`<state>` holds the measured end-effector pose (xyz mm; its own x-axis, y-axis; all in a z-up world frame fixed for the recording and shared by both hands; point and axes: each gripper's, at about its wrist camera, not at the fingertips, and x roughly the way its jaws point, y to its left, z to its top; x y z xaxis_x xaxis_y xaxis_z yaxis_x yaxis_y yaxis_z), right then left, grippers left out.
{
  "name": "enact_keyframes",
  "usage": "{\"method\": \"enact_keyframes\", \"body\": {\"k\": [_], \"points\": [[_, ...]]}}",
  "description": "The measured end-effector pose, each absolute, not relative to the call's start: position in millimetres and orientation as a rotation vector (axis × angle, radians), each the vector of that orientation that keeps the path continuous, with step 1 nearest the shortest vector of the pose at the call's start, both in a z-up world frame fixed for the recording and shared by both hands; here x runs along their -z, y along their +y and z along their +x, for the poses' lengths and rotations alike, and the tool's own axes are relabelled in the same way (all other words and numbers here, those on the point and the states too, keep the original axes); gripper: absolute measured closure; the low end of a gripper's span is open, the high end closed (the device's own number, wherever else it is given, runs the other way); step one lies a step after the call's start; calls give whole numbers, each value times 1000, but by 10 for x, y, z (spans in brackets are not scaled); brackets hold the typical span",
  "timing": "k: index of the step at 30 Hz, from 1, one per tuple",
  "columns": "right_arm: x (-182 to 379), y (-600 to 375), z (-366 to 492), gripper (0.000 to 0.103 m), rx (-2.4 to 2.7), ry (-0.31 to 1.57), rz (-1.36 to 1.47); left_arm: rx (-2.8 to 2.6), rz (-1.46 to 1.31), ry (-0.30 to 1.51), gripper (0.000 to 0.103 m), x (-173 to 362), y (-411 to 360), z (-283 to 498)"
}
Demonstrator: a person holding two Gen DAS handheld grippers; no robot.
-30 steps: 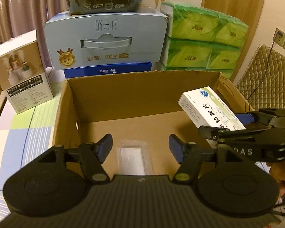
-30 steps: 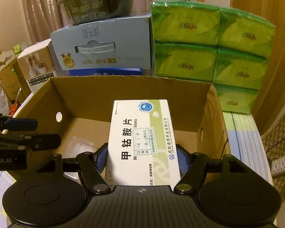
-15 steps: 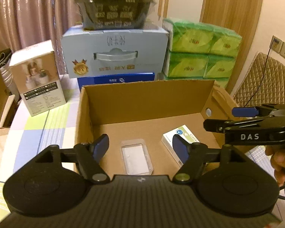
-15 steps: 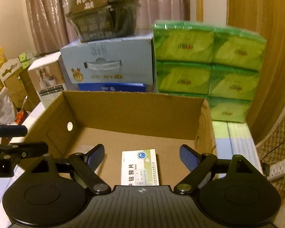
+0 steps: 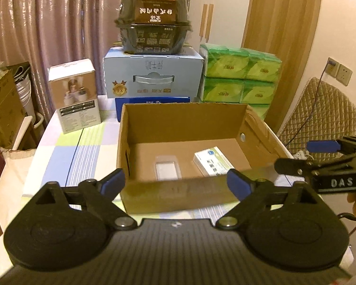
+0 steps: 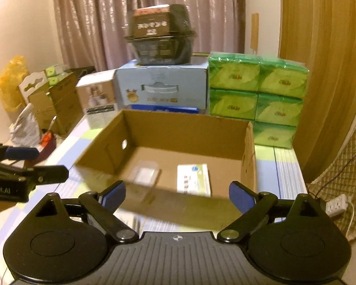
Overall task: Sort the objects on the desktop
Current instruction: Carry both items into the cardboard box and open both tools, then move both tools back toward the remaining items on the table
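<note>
Checked cloth in blue, green and white covers the table (image 5: 66, 156). Closest in, the left gripper (image 5: 175, 182) has its two fingers spread wide with nothing between them. The right gripper (image 6: 176, 191) is spread wide too, and holds nothing. Just past them sits a brown cardboard box (image 5: 178, 192). On its floor lie a white medicine box (image 5: 213, 163) and a clear plastic packet (image 5: 167, 169), side by side. Behind stand a blue carton (image 5: 152, 78) and green tissue packs (image 6: 256, 99).

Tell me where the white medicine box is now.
In both wrist views, the medicine box lies flat inside the cardboard box, right of the clear plastic case.
</note>
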<state>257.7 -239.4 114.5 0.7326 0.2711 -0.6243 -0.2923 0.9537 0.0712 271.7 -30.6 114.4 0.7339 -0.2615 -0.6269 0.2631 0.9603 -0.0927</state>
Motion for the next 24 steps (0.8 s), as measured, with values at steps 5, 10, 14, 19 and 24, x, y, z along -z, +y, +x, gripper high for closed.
{"method": "enact_keyframes", "body": {"k": [5,10,14,19,24], "points": [[-1132,-2433,2062,4,-329,681,-26,284,20,690,4,-1154,-272,2267],[-1052,-2513,1617,2,-324,682,-44,293,49,686,2,-1079,-259,1856],[-926,-2592,1316,2,-322,705,-47,315,74,700,1,-990,-259,1594],[-724,-2691,1003,2,-313,747,3,345,65,729,1,-843,-271,1380],[-463,-2603,743,2,-328,763,-111,373,85,756,1,-669,-284,1216]]}}
